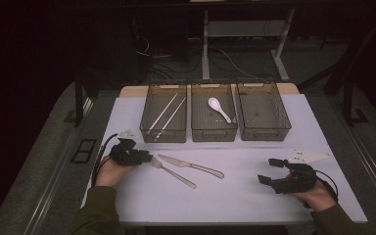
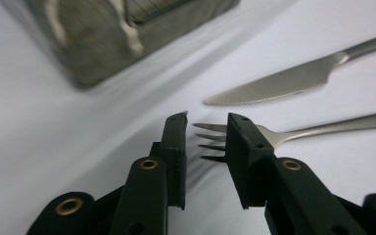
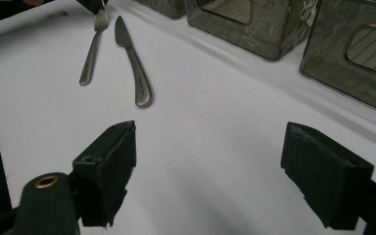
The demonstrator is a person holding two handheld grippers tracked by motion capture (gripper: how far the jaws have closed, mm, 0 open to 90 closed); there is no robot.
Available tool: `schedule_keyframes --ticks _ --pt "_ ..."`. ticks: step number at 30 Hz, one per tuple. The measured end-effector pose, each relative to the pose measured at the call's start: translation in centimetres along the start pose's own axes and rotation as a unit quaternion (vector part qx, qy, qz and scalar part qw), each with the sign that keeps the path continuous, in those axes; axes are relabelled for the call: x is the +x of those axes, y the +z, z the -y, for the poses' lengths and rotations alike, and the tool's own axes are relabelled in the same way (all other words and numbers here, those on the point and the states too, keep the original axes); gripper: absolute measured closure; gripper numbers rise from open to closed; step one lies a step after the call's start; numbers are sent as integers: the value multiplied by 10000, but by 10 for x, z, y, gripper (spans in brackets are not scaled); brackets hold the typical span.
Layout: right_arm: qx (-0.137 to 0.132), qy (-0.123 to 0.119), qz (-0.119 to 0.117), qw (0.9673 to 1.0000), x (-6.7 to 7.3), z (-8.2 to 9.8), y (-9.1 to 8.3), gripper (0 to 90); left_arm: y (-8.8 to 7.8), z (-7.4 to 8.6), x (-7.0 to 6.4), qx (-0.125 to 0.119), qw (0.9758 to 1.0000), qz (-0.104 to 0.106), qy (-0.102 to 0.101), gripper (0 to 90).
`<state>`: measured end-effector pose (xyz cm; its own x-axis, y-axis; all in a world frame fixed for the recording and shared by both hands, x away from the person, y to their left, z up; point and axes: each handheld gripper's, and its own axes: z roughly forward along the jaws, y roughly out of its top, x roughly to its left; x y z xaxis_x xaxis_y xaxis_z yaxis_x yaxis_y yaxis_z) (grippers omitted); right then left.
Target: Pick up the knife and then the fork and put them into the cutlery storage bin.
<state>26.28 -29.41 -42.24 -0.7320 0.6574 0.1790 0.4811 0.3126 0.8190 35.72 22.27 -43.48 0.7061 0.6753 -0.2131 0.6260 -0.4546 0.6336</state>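
Note:
A metal fork [image 1: 174, 172] and a table knife [image 1: 191, 165] lie side by side on the white table cover, left of centre. My left gripper [image 1: 148, 157] rests at the fork's tine end. In the left gripper view its jaws [image 2: 206, 120] stand a little apart, with the tines of the fork [image 2: 323, 128] just beyond the tips and the knife [image 2: 284, 83] farther off; the pads press on nothing. My right gripper [image 1: 267, 170] sits low at the right, jaws wide [image 3: 208, 142], with bare cover between them. The fork [image 3: 92, 49] and knife [image 3: 134, 63] lie far ahead of it.
Three dark see-through bins stand in a row at the back. The left bin [image 1: 164, 136] holds chopsticks [image 1: 169, 111], the middle bin [image 1: 214, 134] holds a white spoon [image 1: 219, 108], and the right bin [image 1: 266, 133] holds nothing I can see. The table cover [image 1: 235, 196] ends near my forearms.

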Motion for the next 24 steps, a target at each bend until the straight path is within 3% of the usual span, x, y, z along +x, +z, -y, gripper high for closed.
schedule_keyframes --ticks 4,7,12,16,20,24 --pt "2 -9 1 10000 0 0 0 208 -2 2 4 -181 9990 276 -285 760" --pt "-1 -4 -1 10000 0 0 0 208 -4 4 5 -267 9981 454 -323 799" --pt "-8 -6 -7 10000 0 0 0 208 -5 3 2 -383 9958 804 -193 830" --pt "-22 -28 -16 10000 1 -1 0 208 -12 0 -1 -767 9882 1320 -94 868" --pt "-30 -55 -37 10000 1 -2 0 208 -20 -6 -11 -1130 9819 1518 68 891" --pt "-91 -133 -61 9999 4 -6 -1 207 -25 -14 -23 -1306 9812 1395 279 893"
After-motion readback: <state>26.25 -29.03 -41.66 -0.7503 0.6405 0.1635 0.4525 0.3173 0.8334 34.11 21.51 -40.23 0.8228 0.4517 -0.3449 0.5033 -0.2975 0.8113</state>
